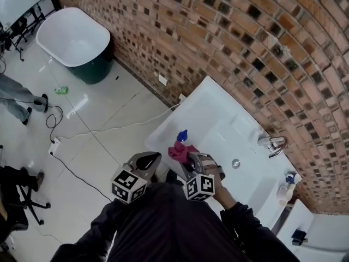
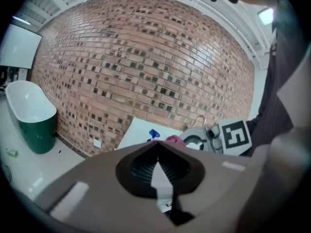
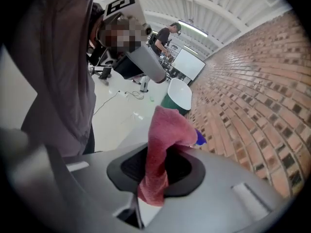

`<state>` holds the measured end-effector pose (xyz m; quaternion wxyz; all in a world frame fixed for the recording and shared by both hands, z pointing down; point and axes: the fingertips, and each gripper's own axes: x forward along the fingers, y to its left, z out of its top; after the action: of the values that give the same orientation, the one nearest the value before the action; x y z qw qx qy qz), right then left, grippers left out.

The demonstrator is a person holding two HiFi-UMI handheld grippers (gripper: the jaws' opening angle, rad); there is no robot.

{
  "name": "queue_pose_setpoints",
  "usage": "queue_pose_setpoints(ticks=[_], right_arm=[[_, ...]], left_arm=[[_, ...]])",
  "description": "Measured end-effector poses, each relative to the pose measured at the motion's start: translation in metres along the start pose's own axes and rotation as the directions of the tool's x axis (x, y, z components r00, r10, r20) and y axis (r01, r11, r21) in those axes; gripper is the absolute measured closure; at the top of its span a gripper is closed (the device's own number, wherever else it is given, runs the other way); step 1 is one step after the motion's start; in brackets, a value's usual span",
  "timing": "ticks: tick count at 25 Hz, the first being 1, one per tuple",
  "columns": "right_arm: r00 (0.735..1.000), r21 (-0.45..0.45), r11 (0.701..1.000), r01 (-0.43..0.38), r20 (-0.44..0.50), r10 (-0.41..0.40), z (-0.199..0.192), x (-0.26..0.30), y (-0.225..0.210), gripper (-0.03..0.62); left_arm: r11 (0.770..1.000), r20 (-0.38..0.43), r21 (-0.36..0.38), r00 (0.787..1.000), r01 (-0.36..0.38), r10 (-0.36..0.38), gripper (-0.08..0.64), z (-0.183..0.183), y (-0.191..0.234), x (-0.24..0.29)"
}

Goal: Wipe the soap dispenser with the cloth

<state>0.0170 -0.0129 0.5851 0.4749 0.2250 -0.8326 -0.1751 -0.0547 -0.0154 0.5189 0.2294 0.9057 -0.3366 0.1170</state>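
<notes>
The soap dispenser's blue pump top (image 1: 182, 136) stands at the near left part of the white washbasin counter (image 1: 218, 119). A pink cloth (image 1: 178, 151) is bunched right beside it, and my right gripper (image 1: 189, 157) is shut on that cloth. In the right gripper view the cloth (image 3: 164, 132) rises from between the jaws and covers most of the blue dispenser (image 3: 200, 139) behind it. My left gripper (image 1: 157, 157) hovers just left of the counter's near edge, shut and empty. Seen from the left gripper (image 2: 156, 145), the dispenser (image 2: 153, 133) and cloth (image 2: 174, 140) lie just ahead.
A chrome faucet (image 1: 272, 144) and drain (image 1: 235, 163) sit further right on the counter, with small bottles (image 1: 288, 183) at its far right end. A brick wall (image 1: 229, 37) runs behind. A white and green bathtub (image 1: 73, 37) and cables (image 1: 82, 130) are on the floor to the left.
</notes>
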Motion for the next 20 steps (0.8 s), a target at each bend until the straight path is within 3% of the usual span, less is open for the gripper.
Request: queue_pose_setpoints(ticks=[7, 20], right_arm=[[0.998, -0.089, 0.996, -0.024, -0.062, 0.019, -0.020, 0.038, 0.019, 0.520], [0.965, -0.012, 0.977, -0.213, -0.158, 0.209, -0.047, 0.089, 0.054, 0.520]], left_arm=[[1.000, -0.020, 0.009, 1.000, 0.000, 0.000, 0.560, -0.001, 0.000, -0.002], [0.999, -0.031, -0.006, 0.999, -0.035, 0.035, 0.560, -0.004, 0.009, -0.012]])
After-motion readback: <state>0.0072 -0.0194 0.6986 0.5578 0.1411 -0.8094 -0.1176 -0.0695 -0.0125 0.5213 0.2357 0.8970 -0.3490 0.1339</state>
